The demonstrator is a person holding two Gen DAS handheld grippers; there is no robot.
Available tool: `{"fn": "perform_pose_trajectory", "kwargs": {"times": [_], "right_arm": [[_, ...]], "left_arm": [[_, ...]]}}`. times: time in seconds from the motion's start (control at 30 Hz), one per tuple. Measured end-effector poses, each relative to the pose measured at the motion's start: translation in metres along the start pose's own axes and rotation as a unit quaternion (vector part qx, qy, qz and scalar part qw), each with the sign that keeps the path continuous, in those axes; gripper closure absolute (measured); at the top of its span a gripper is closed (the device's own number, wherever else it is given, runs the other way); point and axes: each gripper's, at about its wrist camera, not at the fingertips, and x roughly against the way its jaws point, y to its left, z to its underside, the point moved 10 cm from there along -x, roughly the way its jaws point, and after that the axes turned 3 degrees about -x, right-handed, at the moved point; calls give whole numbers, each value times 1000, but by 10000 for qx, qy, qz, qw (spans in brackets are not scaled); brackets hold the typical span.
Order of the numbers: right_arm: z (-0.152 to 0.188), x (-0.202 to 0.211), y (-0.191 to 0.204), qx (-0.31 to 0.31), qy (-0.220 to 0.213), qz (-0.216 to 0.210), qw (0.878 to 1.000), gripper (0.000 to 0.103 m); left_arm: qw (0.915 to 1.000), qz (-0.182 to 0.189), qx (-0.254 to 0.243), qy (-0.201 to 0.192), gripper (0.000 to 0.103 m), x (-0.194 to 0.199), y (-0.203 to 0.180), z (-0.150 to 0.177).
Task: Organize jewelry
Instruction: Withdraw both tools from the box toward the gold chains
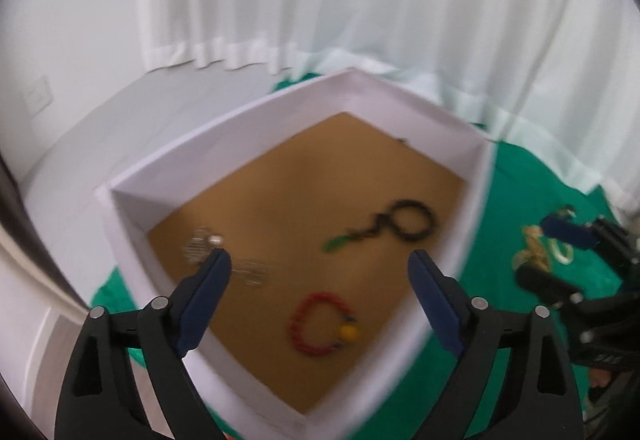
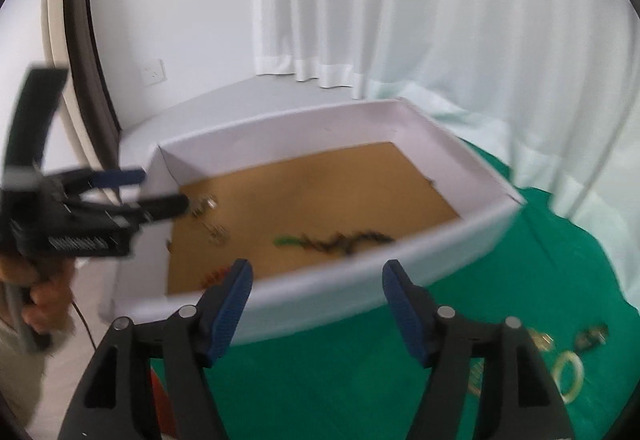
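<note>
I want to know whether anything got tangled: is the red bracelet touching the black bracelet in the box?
Apart. The left wrist view shows the red bracelet near the box's front corner, with bare brown floor between it and the black bracelet.

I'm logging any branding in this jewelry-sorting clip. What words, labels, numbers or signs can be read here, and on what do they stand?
No readable text in either view.
White box: plain walls, no print visible.
Right gripper, seen from the left wrist: a small pale mark on its black body, too blurred to read.
Left gripper, seen from the right wrist: only ribbed vents, no lettering.
Wall socket: no legible marking.
</note>
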Motion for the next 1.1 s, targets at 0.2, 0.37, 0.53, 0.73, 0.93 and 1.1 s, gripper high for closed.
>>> {"fn": "perform_pose_trajectory", "kwargs": {"times": [0.2, 0.37, 0.53, 0.73, 0.93, 1.1], "right_arm": [[60, 40, -52, -358, 196, 567, 9976, 34], [108, 70, -103, -814, 258, 1126, 9900, 34], [153, 94, -143, -1462, 255, 1464, 9780, 34], [202, 113, -177, -2059, 294, 1751, 9623, 34], [232, 122, -194, -2289, 350, 1962, 9528, 34], [244, 128, -201, -2514, 297, 1938, 9478, 34]], "left_arm": [[9971, 571, -509, 31, 10, 8, -88, 15], [9938, 776, -760, 225, 10, -5, -145, 33], [9898, 956, -955, 439, 10, -17, -181, 54], [9856, 1002, -1210, 629, 10, -30, -214, 78], [9823, 983, -1399, 768, 10, -40, -233, 92], [9807, 965, -1462, 867, 10, -45, -238, 98]]}}
